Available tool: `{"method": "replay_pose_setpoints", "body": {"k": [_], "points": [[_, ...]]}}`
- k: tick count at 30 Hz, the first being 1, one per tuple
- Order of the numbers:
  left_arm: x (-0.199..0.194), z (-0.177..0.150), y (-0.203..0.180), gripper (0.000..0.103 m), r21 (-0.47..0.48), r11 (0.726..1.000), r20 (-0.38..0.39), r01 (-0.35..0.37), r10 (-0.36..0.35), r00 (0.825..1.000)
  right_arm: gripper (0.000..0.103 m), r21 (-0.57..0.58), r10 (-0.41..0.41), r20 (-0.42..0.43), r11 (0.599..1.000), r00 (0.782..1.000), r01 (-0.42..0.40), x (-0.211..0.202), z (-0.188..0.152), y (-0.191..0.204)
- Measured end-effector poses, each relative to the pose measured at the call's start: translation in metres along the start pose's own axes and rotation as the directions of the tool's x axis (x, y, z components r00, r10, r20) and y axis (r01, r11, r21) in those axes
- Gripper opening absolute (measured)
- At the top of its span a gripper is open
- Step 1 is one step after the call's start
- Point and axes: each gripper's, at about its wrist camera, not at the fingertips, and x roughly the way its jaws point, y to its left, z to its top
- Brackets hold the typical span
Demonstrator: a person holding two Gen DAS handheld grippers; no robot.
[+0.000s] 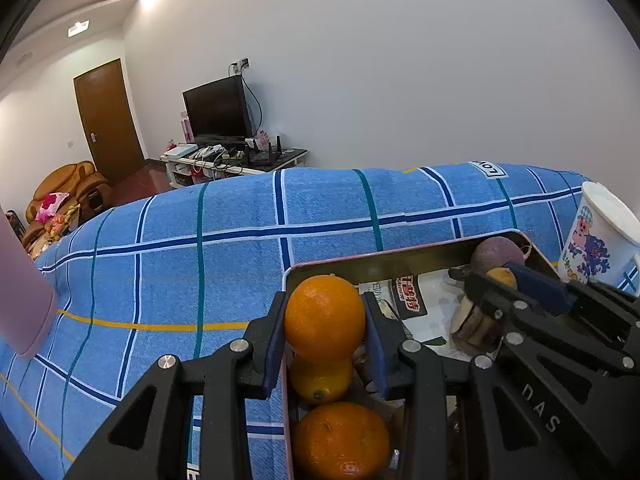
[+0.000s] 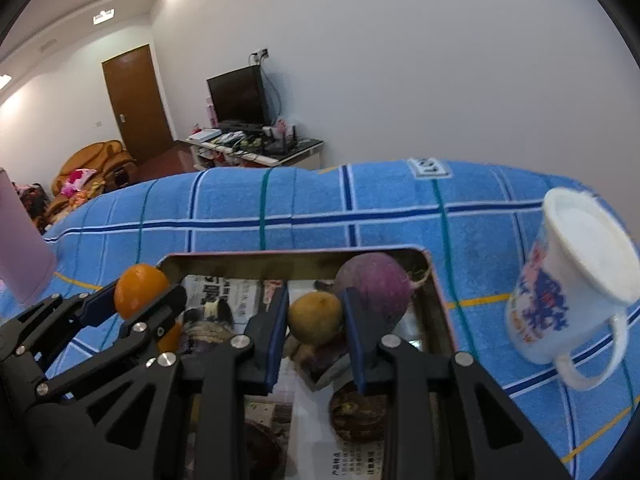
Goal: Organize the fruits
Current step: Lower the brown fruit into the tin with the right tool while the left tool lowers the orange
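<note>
Both claws carry fruit over the metal tin [image 2: 440,320] on the blue checked towel [image 1: 200,240].

From the left: a pink container [image 1: 24,292] stands at the towel's edge; the left claw [image 1: 325,320] is clamped on an orange [image 1: 325,318], right at the tin's left wall and above two more oranges [image 1: 340,436] lying inside. Next, the right claw [image 2: 316,320] is pinched on a small yellow-green fruit [image 2: 315,318], poised over the tin's newspaper lining [image 2: 224,292] just in front of a purple root [image 2: 374,284]. A cartoon mug [image 2: 568,280] stands to the right of the tin. To do this well, I would lower each fruit to a free patch before letting go, keeping the orange inside the wall so it cannot roll onto the towel. Readable writing: "DAS" on the right claw's arm, and a towel label beginning "LO"; the newspaper print is too small to read.
</note>
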Motion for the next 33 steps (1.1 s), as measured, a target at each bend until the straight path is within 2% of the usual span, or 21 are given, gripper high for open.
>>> {"method": "replay_pose_setpoints", "body": {"k": [2, 9, 12, 13, 15, 17, 21, 26, 27, 31, 33], "points": [[0.000, 0.000, -0.001, 0.037, 0.007, 1.000, 0.008, -0.008, 0.008, 1.000, 0.031, 0.012, 0.029, -0.011, 1.000, 1.000, -0.029, 0.001, -0.001, -0.002], [-0.011, 0.000, -0.003, 0.037, 0.030, 0.999, 0.061, 0.032, -0.034, 0.998, 0.033, 0.071, 0.099, -0.009, 0.993, 0.995, -0.098, -0.004, 0.000, -0.017], [-0.012, 0.000, -0.002, 0.037, 0.020, 0.999, 0.058, 0.038, -0.039, 0.998, 0.048, 0.100, 0.099, 0.016, 0.990, 0.995, -0.100, -0.011, 0.001, -0.025], [-0.010, 0.000, -0.001, 0.037, 0.014, 0.999, 0.047, 0.051, -0.052, 0.998, 0.068, 0.119, 0.109, 0.023, 0.987, 0.994, -0.111, -0.012, 0.001, -0.028], [-0.007, -0.002, -0.001, 0.037, 0.006, 0.998, 0.026, 0.062, -0.062, 0.998, 0.089, 0.162, 0.174, 0.051, 0.970, 0.983, -0.180, -0.016, 0.002, -0.034], [-0.007, -0.003, -0.004, 0.037, 0.020, 0.998, 0.027, 0.052, -0.053, 0.998, 0.089, 0.169, 0.189, 0.081, 0.965, 0.979, -0.200, -0.022, 0.004, -0.032], [-0.007, -0.004, -0.008, 0.037, 0.027, 0.998, 0.026, 0.051, -0.052, 0.998, 0.089, 0.124, 0.153, 0.156, 0.977, 0.976, -0.173, -0.039, 0.003, -0.025], [0.000, -0.005, -0.008, 0.038, -0.001, 0.998, -0.010, 0.056, -0.056, 0.998, 0.091, 0.137, 0.038, 0.238, 0.988, 0.971, -0.072, -0.055, 0.001, -0.023], [0.000, -0.005, -0.007, 0.042, -0.003, 0.998, -0.014, 0.063, -0.063, 0.998, 0.091, 0.146, 0.015, 0.250, 0.988, 0.968, -0.053, -0.057, 0.001, -0.025], [-0.011, -0.005, -0.010, 0.072, 0.006, 0.999, 0.049, 0.050, -0.050, 0.998, 0.100, 0.188, -0.041, 0.292, 0.982, 0.956, -0.015, -0.065, -0.001, -0.032], [-0.019, -0.005, -0.013, 0.079, 0.015, 0.999, 0.090, 0.037, -0.038, 0.995, 0.101, 0.195, -0.067, 0.308, 0.981, 0.949, 0.006, -0.070, -0.003, -0.034]]}}
